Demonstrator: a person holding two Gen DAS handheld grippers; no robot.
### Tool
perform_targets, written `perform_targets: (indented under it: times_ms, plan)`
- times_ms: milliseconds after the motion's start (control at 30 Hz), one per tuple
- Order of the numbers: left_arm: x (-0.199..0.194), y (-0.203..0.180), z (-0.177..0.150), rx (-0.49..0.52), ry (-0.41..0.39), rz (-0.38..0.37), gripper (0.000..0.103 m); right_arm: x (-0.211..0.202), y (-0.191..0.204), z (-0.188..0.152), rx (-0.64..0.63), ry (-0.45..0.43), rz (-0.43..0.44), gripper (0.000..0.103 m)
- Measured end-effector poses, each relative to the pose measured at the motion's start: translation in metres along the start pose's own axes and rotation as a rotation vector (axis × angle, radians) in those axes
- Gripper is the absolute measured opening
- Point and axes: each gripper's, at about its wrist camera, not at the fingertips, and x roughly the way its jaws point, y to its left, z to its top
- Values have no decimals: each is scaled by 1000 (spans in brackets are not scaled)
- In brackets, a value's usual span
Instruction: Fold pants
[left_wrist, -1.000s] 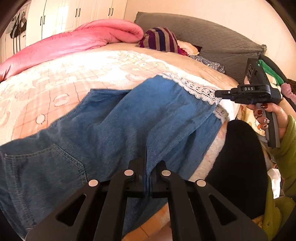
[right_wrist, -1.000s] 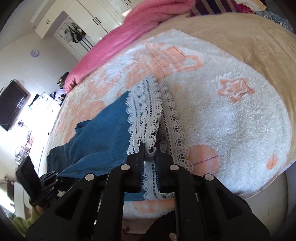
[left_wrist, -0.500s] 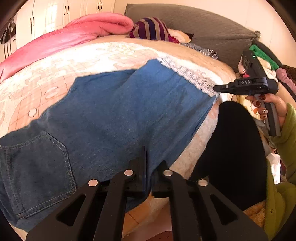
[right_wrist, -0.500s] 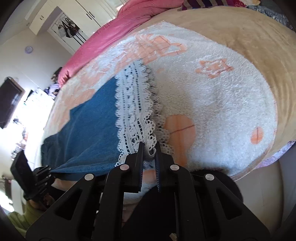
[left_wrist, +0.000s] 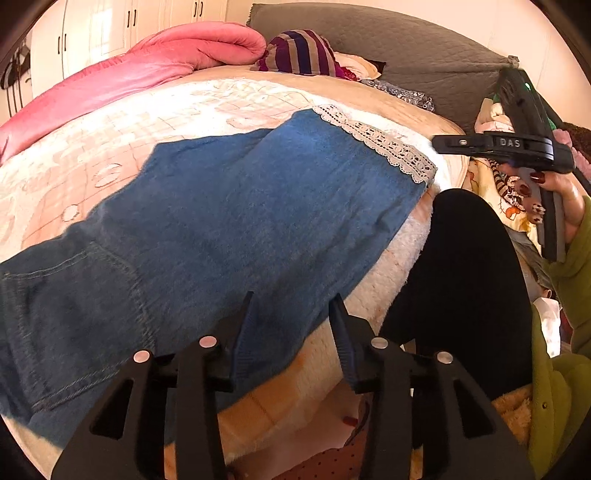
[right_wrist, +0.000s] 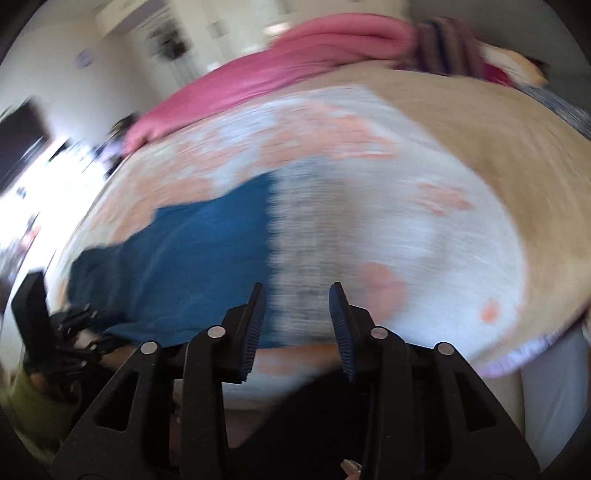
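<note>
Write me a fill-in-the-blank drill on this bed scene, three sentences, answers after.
1. The left gripper has its jaws ____, with nothing between them.
2. The hem of the denim pants is trimmed with white ____.
3. At the far side of the bed, beside the striped garment, lies a bunched quilt coloured ____.

Answers: open; lace; pink
</note>
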Motion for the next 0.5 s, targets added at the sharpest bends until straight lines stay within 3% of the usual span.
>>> perform_targets:
  times_ms: [67, 200, 300, 500]
  plan:
    - [-16, 2, -3, -13, -18, 13, 44, 17, 17, 5, -62, 40, 18, 36]
    - [-52, 20, -10, -67, -74, 88, 53, 54, 36, 10, -157, 121, -36, 41]
    - [-78, 57, -16, -184, -109, 203, 64, 67, 25, 5, -123, 160, -63, 43]
    - [-102, 134, -25, -406, -130, 431, 75, 59, 11, 0, -58, 131, -18, 45]
